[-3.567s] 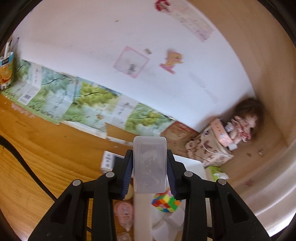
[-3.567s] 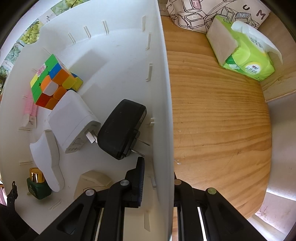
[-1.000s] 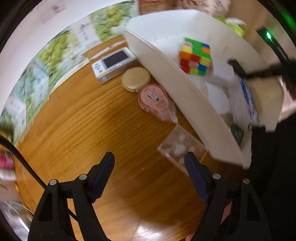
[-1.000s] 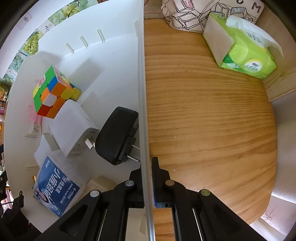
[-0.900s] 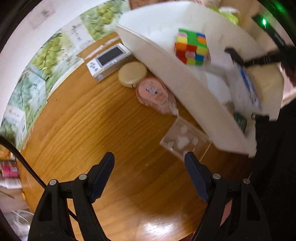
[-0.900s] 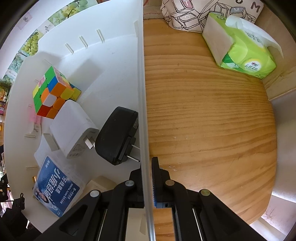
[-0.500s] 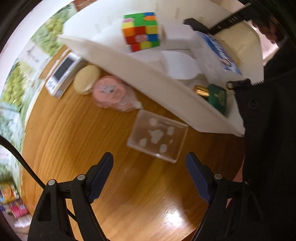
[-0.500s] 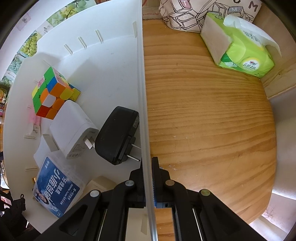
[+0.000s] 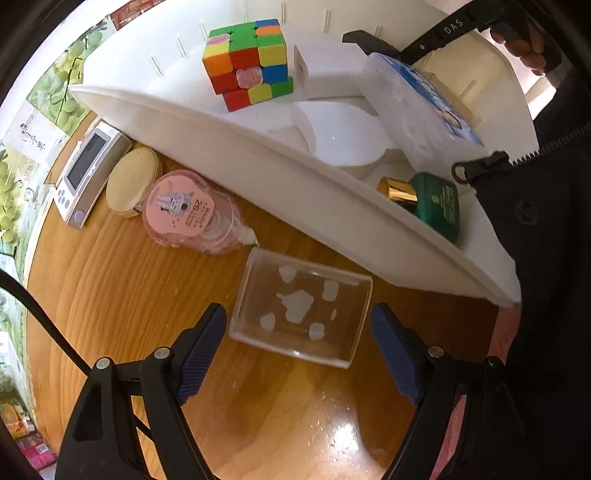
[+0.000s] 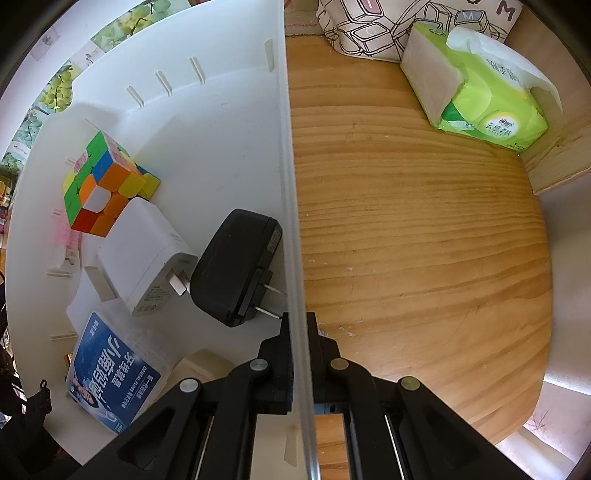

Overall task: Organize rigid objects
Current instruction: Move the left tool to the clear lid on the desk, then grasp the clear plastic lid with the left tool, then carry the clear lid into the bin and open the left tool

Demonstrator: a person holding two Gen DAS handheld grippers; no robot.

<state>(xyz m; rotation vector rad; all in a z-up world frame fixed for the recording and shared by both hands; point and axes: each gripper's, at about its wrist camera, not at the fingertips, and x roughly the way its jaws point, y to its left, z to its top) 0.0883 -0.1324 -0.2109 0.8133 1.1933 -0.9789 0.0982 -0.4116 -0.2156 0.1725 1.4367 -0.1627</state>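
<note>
A clear plastic box [image 9: 301, 308] with white bits inside lies flat on the wooden table. My left gripper [image 9: 297, 332] points down over it, open, one blue pad at each short side and neither pressing. Just beyond the box is a white bin [image 9: 258, 155]. It holds a colour cube [image 9: 247, 66], a blue-labelled floss box [image 9: 424, 96] and a green bottle with a gold cap [image 9: 436, 206]. My right gripper [image 10: 299, 325] is shut on the bin's wall [image 10: 290, 184]. A white charger [image 10: 147, 254] and a black charger [image 10: 236, 266] lie inside by that wall.
A pink round dispenser [image 9: 181, 210], a beige round case [image 9: 133, 181] and a silver digital device [image 9: 88, 173] lie outside the bin's near wall. A green tissue pack [image 10: 476, 92] and a patterned pouch [image 10: 369, 29] sit at the table's far right. A dark jacket [image 9: 546, 258] fills the right.
My left gripper held the floss box earlier; that box now lies in the bin. Since then the gripper has rolled and come down, open, around the clear box. The right gripper closed on the bin wall.
</note>
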